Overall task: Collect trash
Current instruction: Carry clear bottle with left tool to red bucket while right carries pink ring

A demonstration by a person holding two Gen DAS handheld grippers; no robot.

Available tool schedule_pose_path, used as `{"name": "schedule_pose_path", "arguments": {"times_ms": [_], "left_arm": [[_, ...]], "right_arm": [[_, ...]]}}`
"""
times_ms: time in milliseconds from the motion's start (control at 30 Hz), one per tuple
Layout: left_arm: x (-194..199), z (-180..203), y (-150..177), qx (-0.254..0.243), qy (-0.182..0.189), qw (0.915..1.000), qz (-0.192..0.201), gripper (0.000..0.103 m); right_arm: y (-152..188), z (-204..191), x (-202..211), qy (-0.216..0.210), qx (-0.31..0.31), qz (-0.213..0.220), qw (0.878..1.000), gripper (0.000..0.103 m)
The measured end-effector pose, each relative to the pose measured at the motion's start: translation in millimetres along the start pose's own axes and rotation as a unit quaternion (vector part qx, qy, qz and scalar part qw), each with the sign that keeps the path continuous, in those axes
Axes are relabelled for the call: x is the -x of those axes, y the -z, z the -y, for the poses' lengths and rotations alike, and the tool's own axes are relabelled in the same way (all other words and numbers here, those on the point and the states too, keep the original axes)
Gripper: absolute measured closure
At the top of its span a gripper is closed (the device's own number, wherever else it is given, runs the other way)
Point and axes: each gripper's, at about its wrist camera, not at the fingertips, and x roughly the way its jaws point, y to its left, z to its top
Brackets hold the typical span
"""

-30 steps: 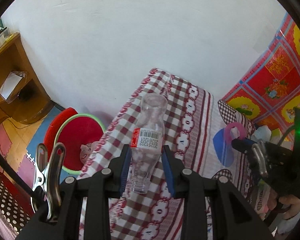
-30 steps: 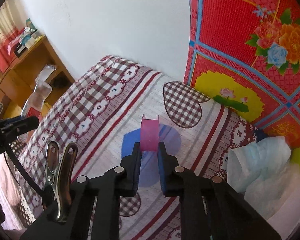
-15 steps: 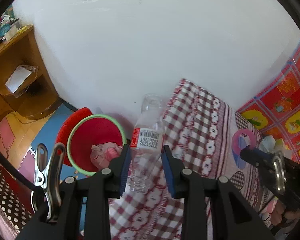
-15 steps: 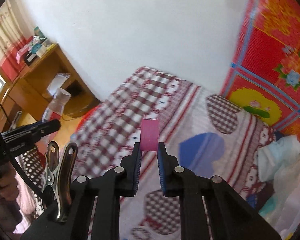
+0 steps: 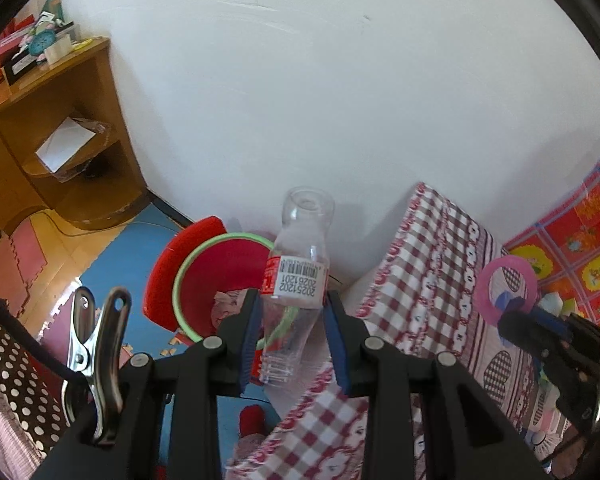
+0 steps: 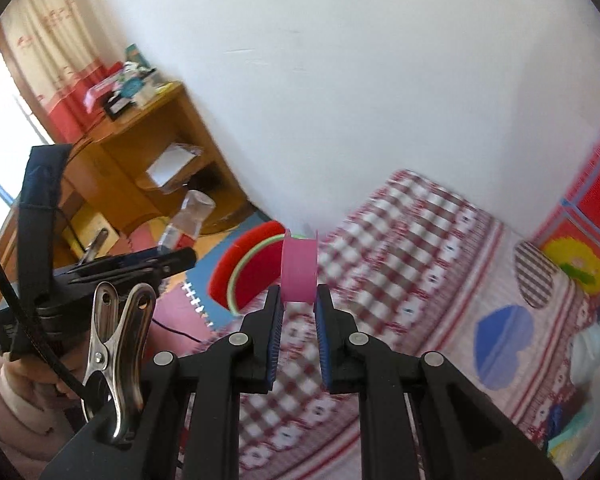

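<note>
White wall and checked bed (image 5: 428,264) frame both loads: left tongs (image 5: 292,330) clamp a clear bottle (image 5: 296,280) over the red bin (image 5: 220,272) at 9 o'clock, right tongs (image 6: 298,310) pinch a pink ring (image 6: 298,272); neither is dropped yet

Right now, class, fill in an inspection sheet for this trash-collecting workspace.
Surface: checked bedspread, nothing loose seen on its near part.
Job's things: clear bottle; pink tape ring; red bin on the floor, some trash inside.
Clutter: boxes on the wooden shelf.
Grippers: left hand-held gripper shut on bottle; right hand-held gripper shut on ring.
Cables: black cable beside the left gripper.
Surroundings: white wall, foam floor mats.
</note>
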Motion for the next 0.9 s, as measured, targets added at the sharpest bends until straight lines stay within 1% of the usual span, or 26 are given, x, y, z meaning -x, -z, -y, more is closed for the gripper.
{"name": "schedule_pose_path", "arguments": {"times_ms": [233,300,467,633,800,900], "left_arm": [[8,-36,-2,0.022,-0.009,0.9997,0.001,0.07],[8,-45,-3,0.026,-0.014,0.9996,0.001,0.07],[-1,-63,-5,0.027,-0.02,0.9994,-0.006,0.07],[-22,-78,-3,0.035,-0.018,0.9989,-0.024,0.07],[-41,-89,-2,0.036,-0.011,0.9985,-0.038,0.07],[-51,-93,-3,0.031,-0.007,0.9986,-0.042,0.07]], "right_arm": [[-13,-40,-18,-0.036,0.027,-0.009,0.999,0.086],[-17,-47,-24,-0.039,0.032,-0.011,0.999,0.086],[-28,-64,-41,-0.044,0.042,-0.016,0.998,0.086],[-37,-74,-62,-0.057,0.036,-0.025,0.997,0.086],[-42,-82,-83,-0.046,0.035,-0.036,0.998,0.086],[-45,-85,-96,-0.032,0.034,-0.042,0.998,0.086]]}}
